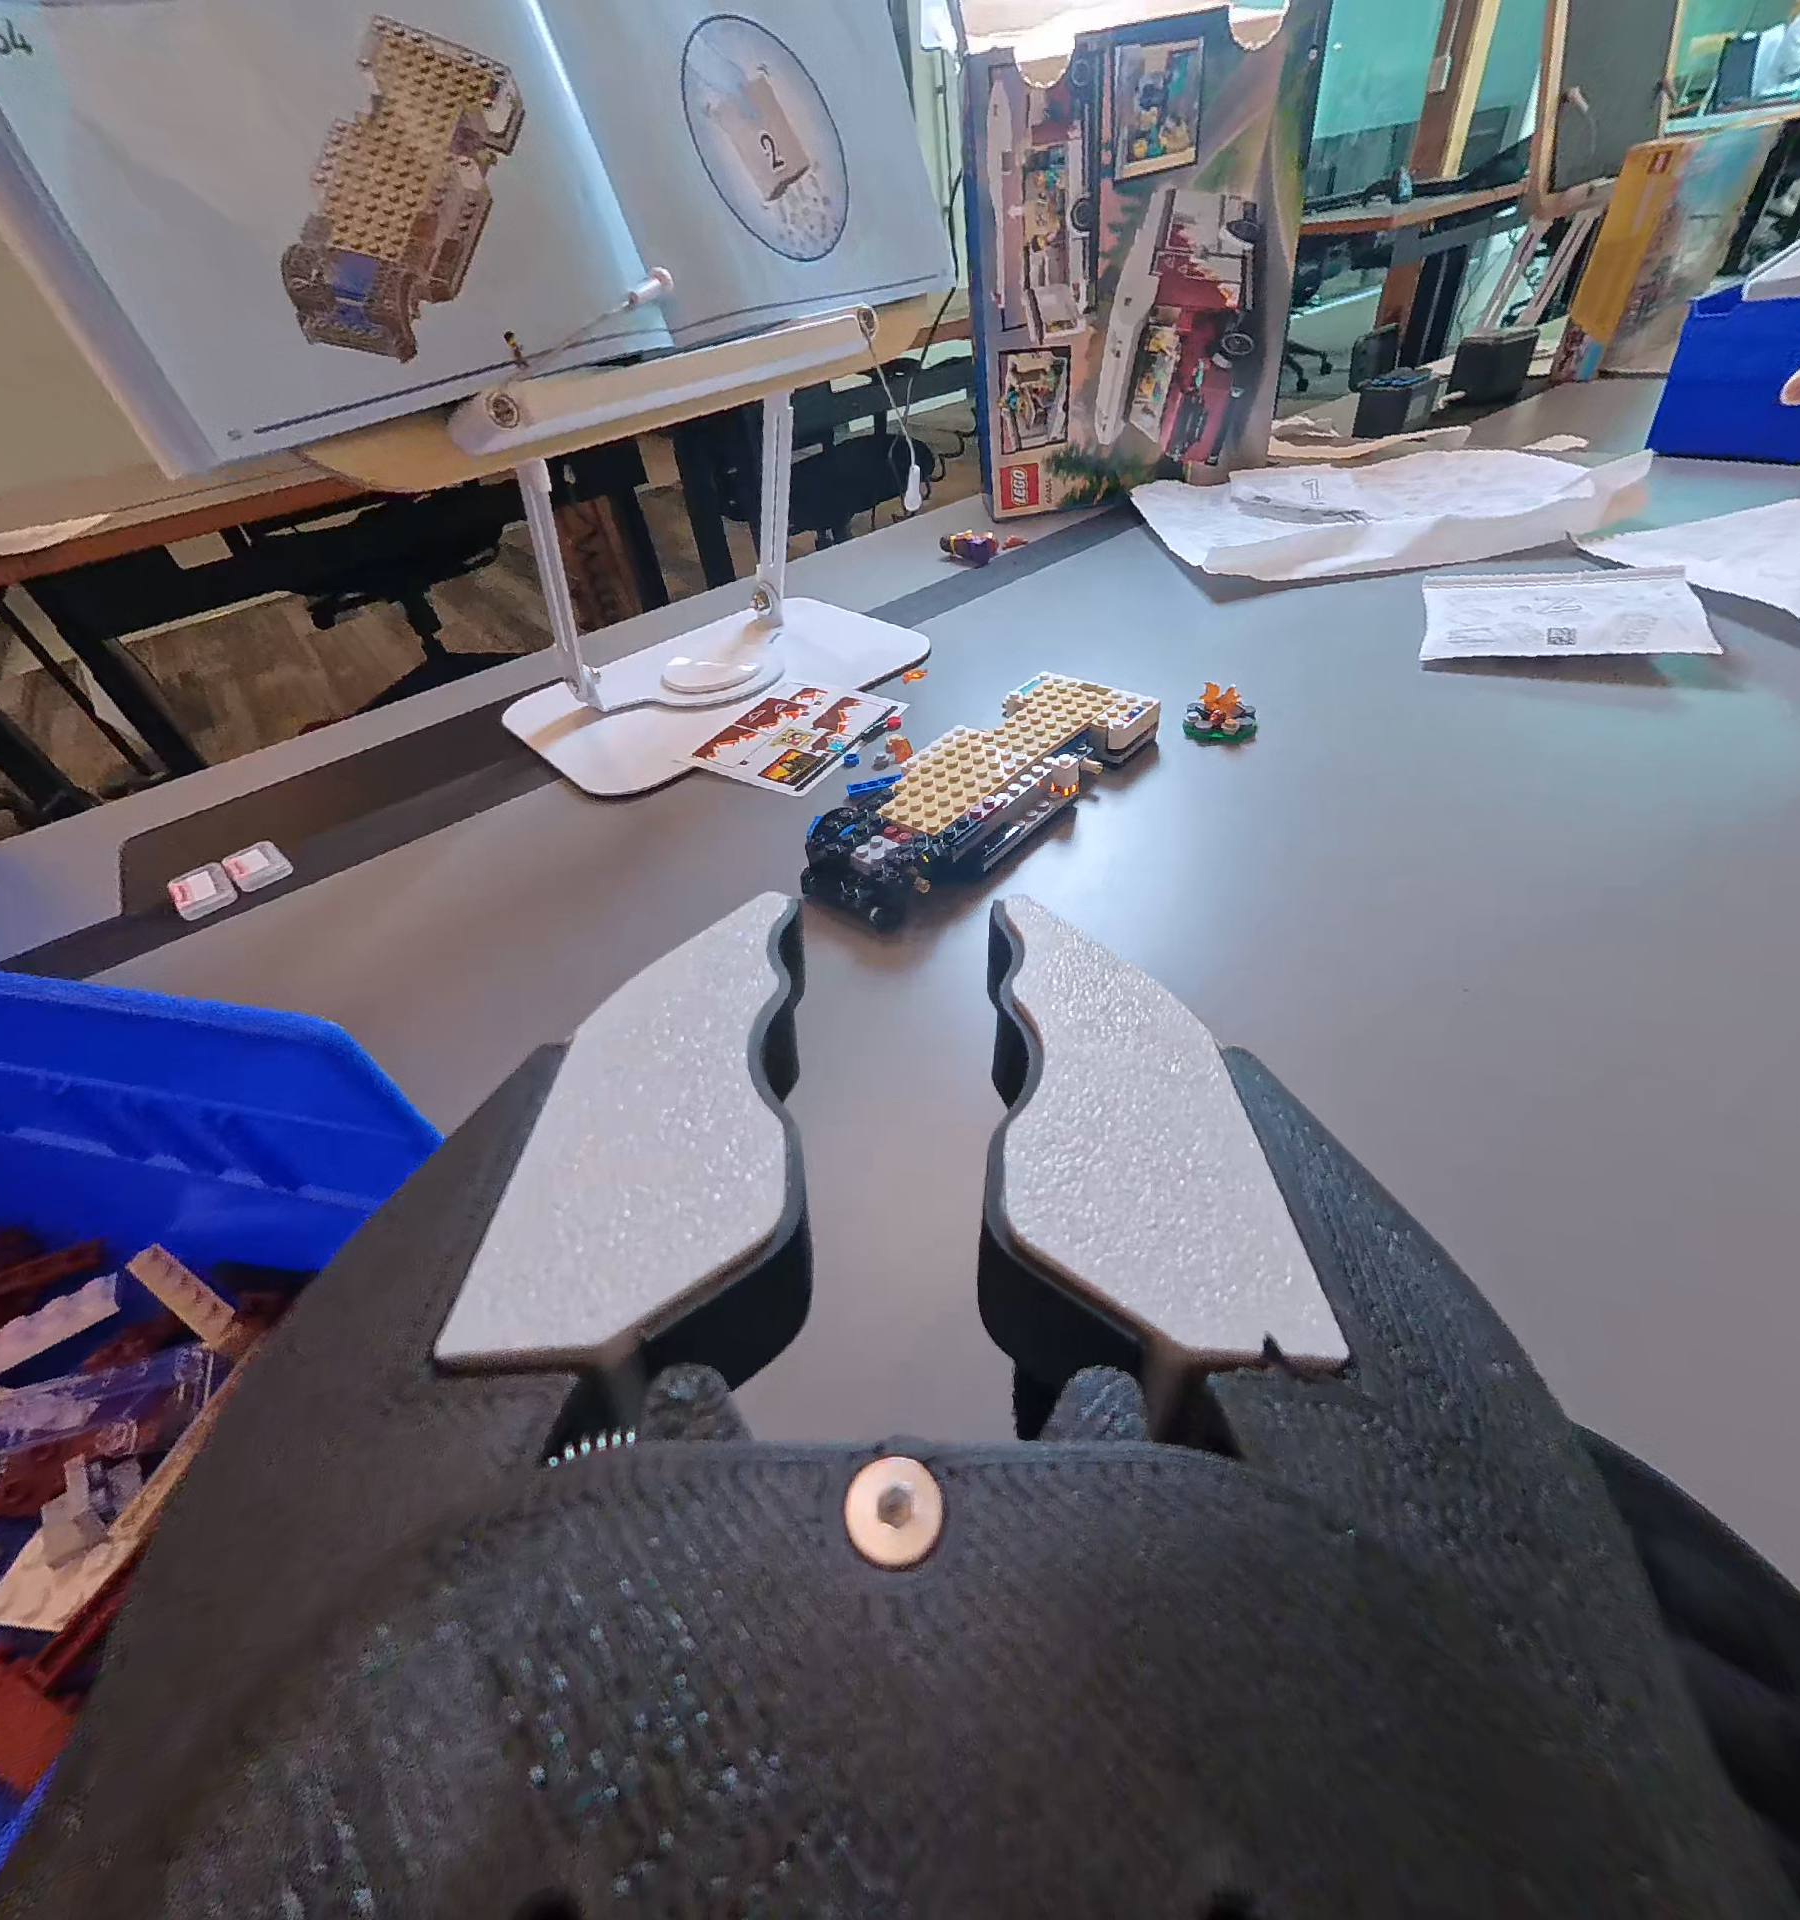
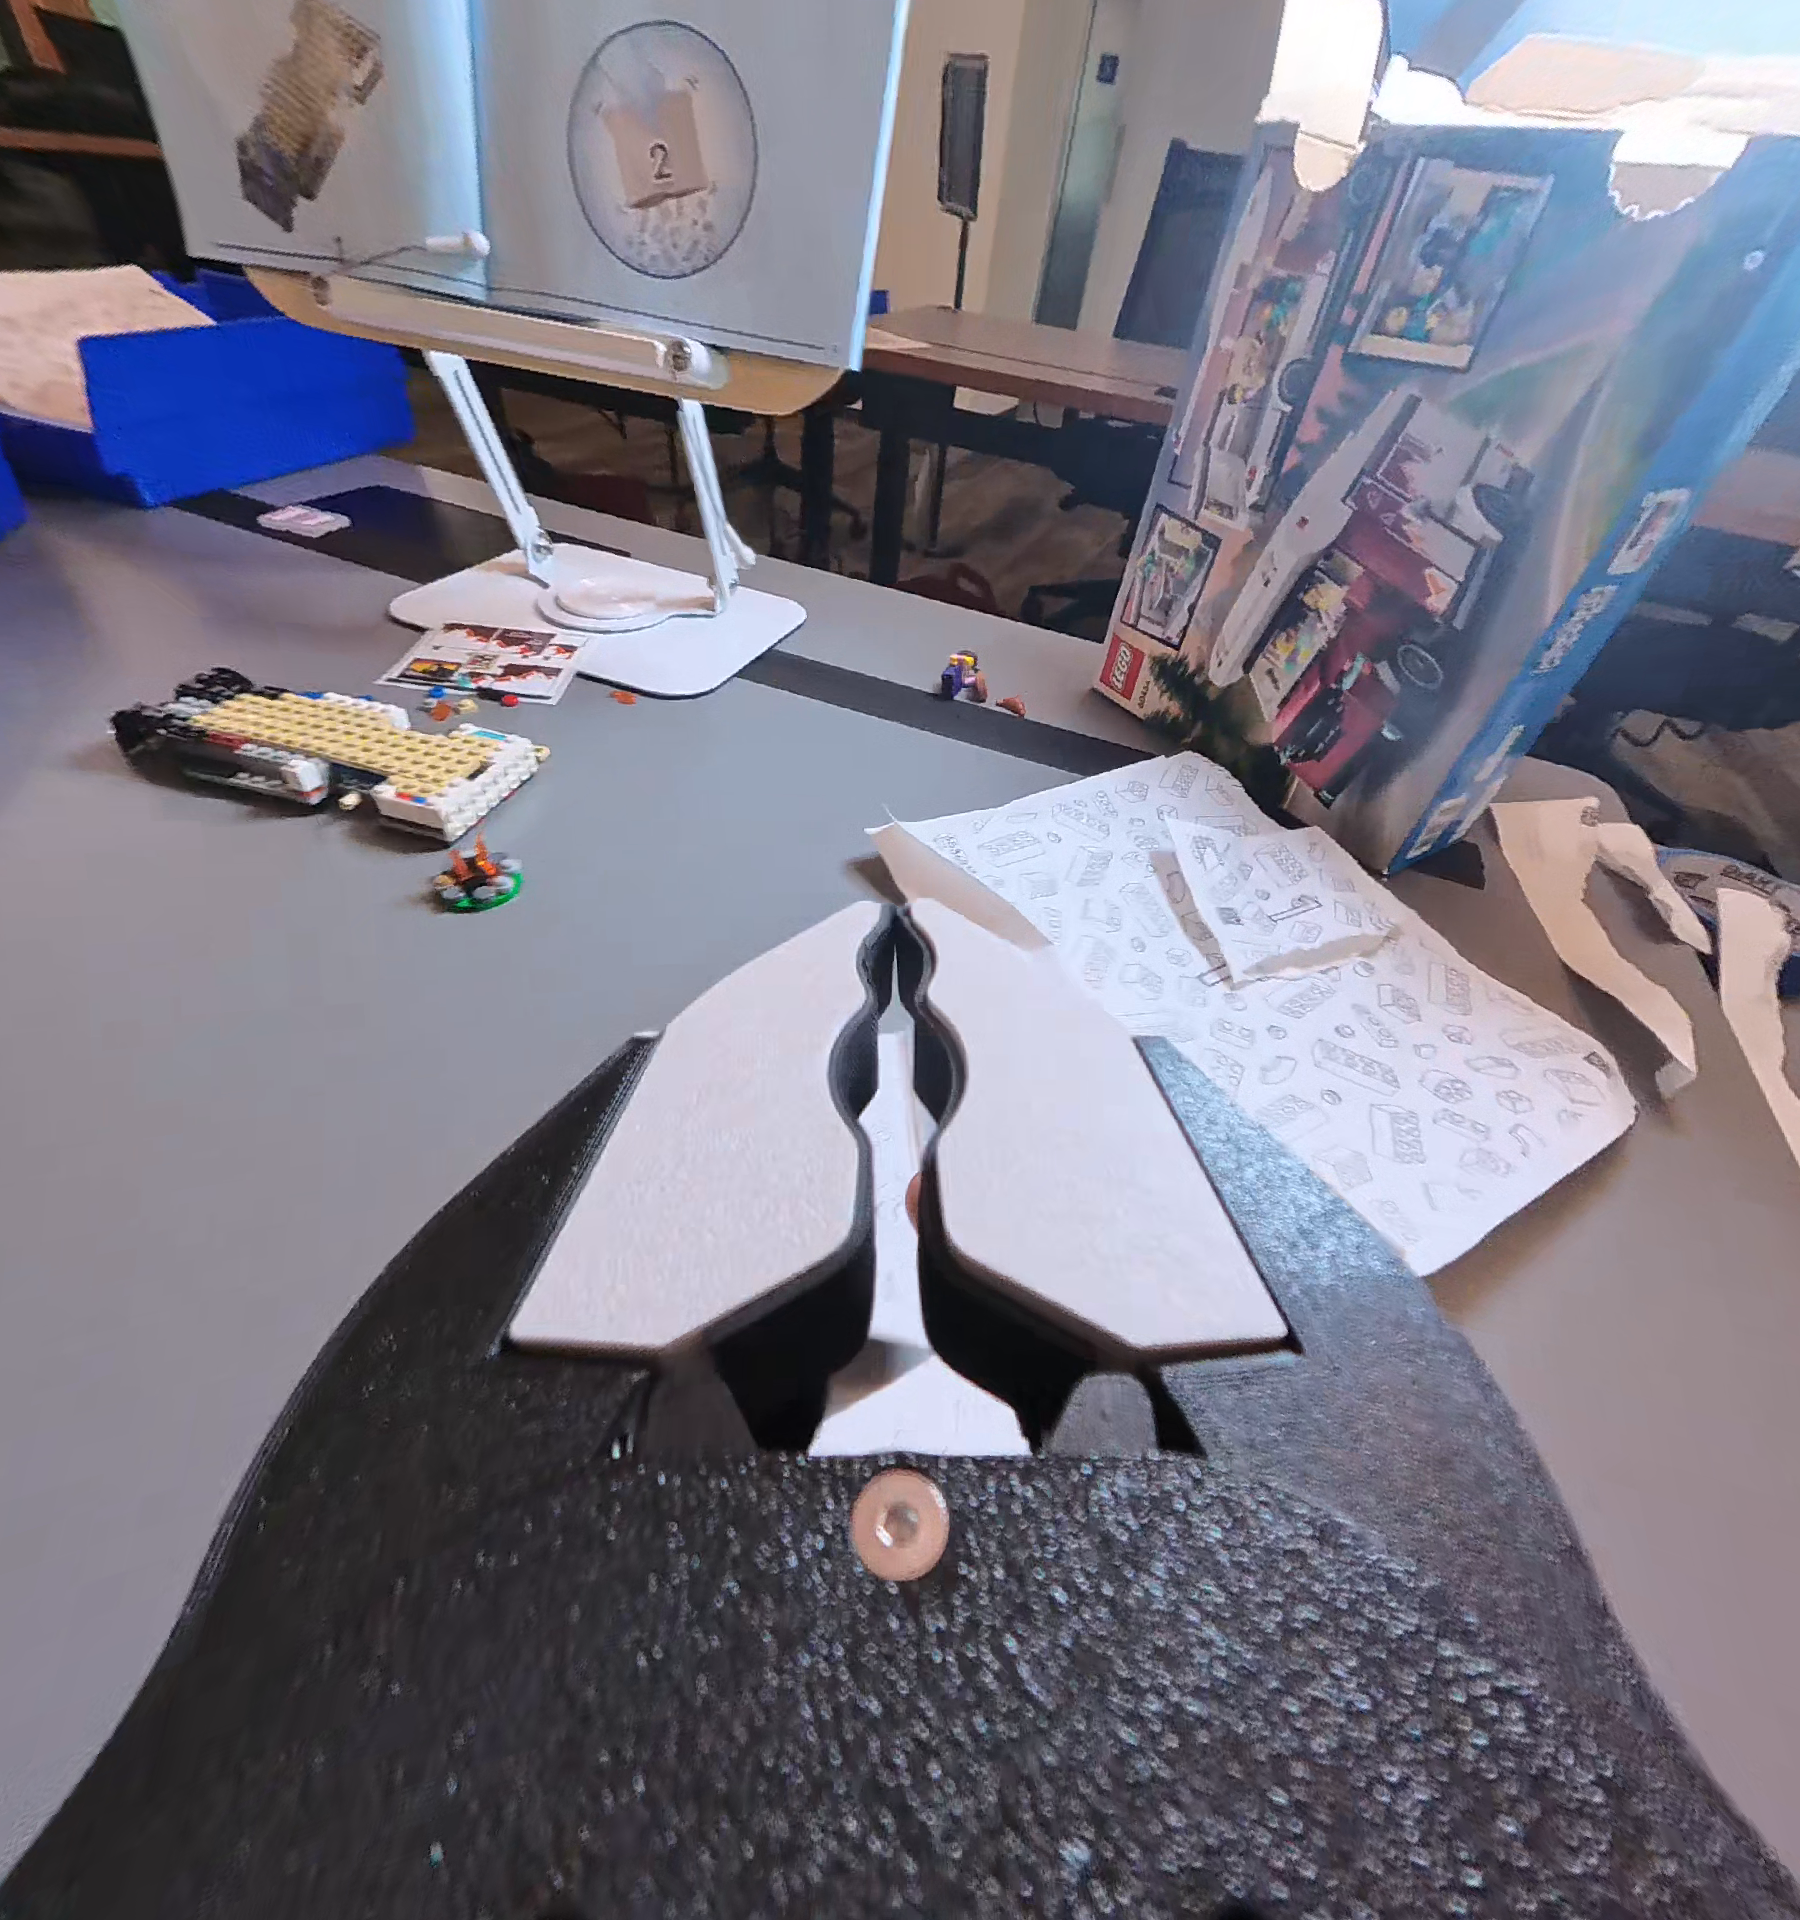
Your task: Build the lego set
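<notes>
on the far left a blue bin [image 1: 148, 1101] of loose bricks is being passed just beside the left gripper [image 1: 894, 925], whose jaws are being held spread over the bare grey table [image 1: 1395, 1039], nothing being gripped between them. just ahead of its fingertips a partly built brick vehicle [image 1: 989, 790] with a tan studded top is being seen lying flat, a sticker sheet [image 1: 797, 736] and a white book stand [image 1: 730, 665] being shown beyond it, a small campfire piece [image 1: 1220, 715] to its right. further right, the right gripper [image 2: 896, 920] is being held with jaws pressed together, a white printed paper bag [image 2: 1291, 997] being pinched at its near edge, a boxed set [image 2: 1447, 499] being shown standing behind
</notes>
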The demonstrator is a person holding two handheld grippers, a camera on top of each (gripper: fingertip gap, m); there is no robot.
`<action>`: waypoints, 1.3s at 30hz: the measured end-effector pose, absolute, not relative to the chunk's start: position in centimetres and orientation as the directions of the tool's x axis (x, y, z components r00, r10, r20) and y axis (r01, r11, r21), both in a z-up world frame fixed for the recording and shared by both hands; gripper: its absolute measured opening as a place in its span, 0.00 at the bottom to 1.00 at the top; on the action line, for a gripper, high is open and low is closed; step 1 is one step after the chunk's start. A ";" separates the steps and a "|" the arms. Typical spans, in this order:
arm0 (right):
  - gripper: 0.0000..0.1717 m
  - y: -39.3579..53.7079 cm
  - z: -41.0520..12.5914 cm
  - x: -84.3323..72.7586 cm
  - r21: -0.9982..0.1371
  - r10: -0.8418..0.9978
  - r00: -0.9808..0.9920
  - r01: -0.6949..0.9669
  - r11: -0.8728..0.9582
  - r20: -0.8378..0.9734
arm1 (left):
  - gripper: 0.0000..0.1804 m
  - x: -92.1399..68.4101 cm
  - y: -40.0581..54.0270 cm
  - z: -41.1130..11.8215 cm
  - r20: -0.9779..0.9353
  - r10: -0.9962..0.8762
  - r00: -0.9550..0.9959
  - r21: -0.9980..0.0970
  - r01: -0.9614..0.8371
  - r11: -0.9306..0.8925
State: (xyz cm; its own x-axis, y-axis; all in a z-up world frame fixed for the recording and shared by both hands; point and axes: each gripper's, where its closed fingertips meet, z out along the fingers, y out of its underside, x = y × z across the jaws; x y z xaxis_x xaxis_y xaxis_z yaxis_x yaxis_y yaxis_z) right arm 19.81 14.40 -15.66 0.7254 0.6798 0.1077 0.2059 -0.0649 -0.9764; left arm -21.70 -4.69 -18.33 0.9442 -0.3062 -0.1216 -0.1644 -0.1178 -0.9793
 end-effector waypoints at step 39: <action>0.00 0.1 -15.8 1.8 0.023 0.020 -0.125 0.328 0.945 0.992 | 0.20 -6.7 -0.8 -15.2 0.561 -0.749 0.353 -0.827 0.192 -0.529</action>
State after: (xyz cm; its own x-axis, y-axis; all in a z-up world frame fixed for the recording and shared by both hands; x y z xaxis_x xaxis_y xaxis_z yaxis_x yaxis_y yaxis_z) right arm 1.81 0.09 -15.85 -0.1251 0.0196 0.9920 0.3276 0.9445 0.0227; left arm -6.67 -0.75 -15.21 0.3526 -0.7491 0.5608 0.1921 -0.5286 -0.8269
